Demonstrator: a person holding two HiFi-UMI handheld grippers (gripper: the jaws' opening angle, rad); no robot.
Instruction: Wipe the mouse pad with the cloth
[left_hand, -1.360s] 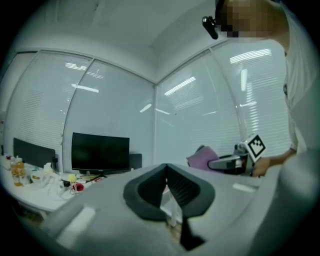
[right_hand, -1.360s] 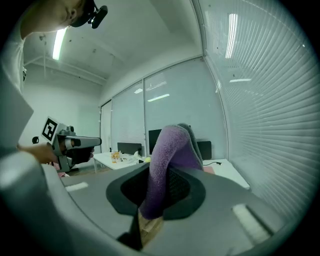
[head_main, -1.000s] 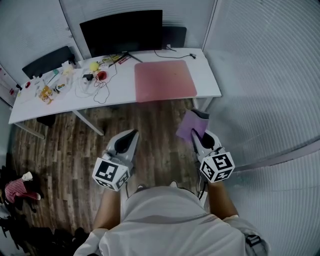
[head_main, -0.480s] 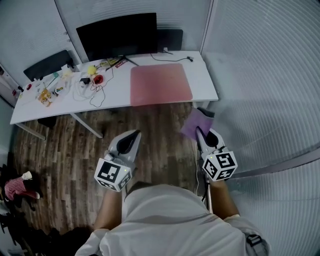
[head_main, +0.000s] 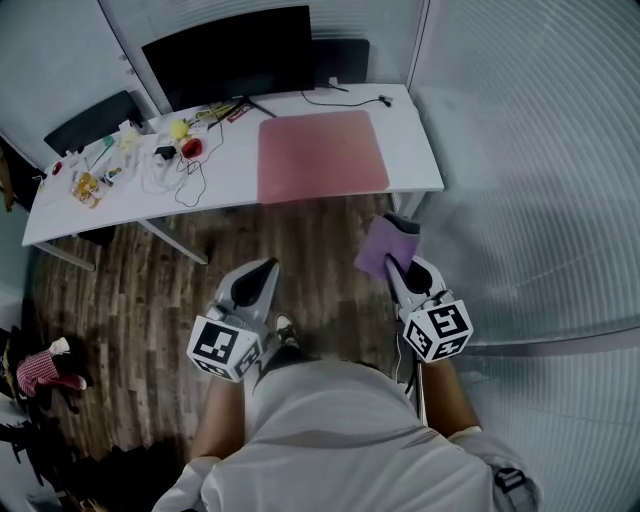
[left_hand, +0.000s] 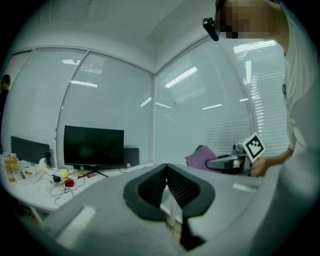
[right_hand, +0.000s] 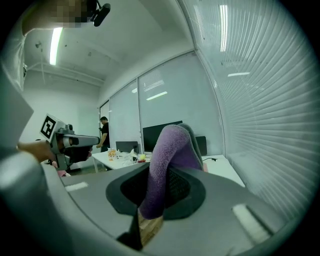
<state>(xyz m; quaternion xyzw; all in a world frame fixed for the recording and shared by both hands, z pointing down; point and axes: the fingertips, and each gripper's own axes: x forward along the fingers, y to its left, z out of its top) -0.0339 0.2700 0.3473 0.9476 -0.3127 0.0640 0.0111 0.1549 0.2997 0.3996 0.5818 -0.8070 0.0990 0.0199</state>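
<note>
Tabletop (head_main: 410, 140) is spanning the far side of the scene, white, with a dark monitor (head_main: 230, 55) standing at its far edge and cables (head_main: 185, 170) trailing toward its left end. The pink mouse pad (head_main: 320, 155) is lying flat on the right part of it, bare, well apart from both tools. The person is standing back on the wooden floor (head_main: 150, 290), holding the tools out over it. The right hand-held gripper (head_main: 398, 268) is pinching the purple cloth (head_main: 383, 247), which is sticking up from its jaws in a loose fold. The left hand-held gripper (head_main: 266, 270) is pointing toward the tabletop, its jaws pressed together on nothing. By my reading, the approach is the step in hand and no wiping is begun. The next move is calling for carrying the cloth forward and down until its fold is lying flat on the pad, then stroking across it.
</note>
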